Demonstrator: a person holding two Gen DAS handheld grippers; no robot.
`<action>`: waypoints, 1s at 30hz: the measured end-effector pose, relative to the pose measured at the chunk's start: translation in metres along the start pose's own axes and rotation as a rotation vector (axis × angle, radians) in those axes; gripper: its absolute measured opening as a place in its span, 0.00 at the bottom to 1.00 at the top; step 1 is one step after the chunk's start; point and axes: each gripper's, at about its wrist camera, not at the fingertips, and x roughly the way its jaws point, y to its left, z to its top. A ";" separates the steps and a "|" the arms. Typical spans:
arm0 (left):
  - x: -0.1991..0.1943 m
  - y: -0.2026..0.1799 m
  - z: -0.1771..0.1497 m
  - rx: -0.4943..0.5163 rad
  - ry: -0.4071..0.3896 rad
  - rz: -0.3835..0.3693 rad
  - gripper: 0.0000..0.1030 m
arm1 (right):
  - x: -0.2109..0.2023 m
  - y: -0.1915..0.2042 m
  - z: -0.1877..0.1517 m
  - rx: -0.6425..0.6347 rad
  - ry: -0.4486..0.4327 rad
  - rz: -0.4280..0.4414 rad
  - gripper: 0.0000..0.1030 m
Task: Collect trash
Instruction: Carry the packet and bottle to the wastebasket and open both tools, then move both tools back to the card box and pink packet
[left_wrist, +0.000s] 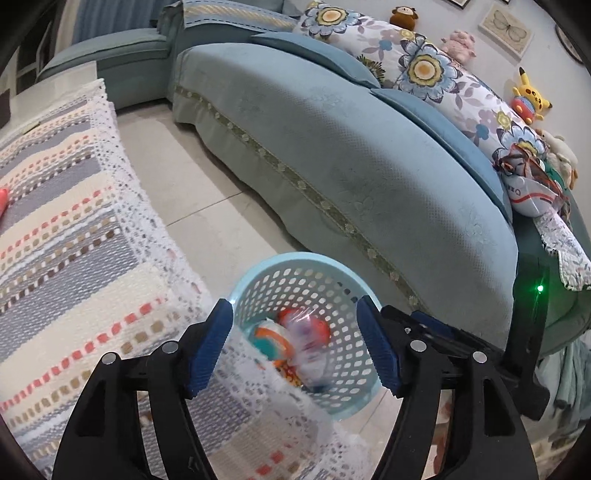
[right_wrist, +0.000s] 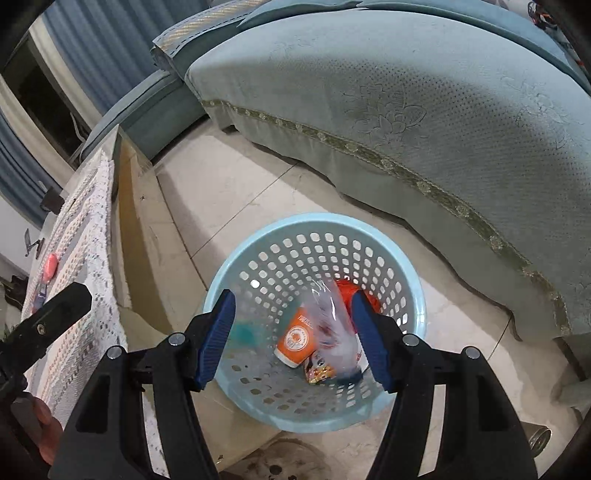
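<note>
Down on the pale tiled floor (right_wrist: 236, 199) stands a light-blue perforated basket (right_wrist: 373, 229), tucked between the table and the teal sofa (right_wrist: 406, 110), which also rests on the tiles. The table (left_wrist: 48, 85) wears a striped woven cloth with a lace edge (left_wrist: 74, 229), its corner draping in front of the basket's near rim. On that cloth, towards its far end, sits a small pink object (right_wrist: 50, 264).

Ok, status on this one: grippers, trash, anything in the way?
Left hand-held gripper open, empty. Right hand-held gripper open, blurred clear wrapper between jaws, grip unclear. Orange cup in blue basket. Nothing in the way.
</note>
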 end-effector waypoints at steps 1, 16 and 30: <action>-0.003 0.001 0.000 0.001 -0.002 0.004 0.66 | -0.003 0.002 -0.001 -0.004 -0.003 0.007 0.60; -0.136 0.077 0.009 -0.096 -0.173 0.163 0.66 | -0.059 0.143 -0.001 -0.283 -0.118 0.217 0.60; -0.181 0.243 -0.001 -0.278 -0.210 0.505 0.71 | 0.016 0.306 -0.008 -0.509 -0.111 0.332 0.58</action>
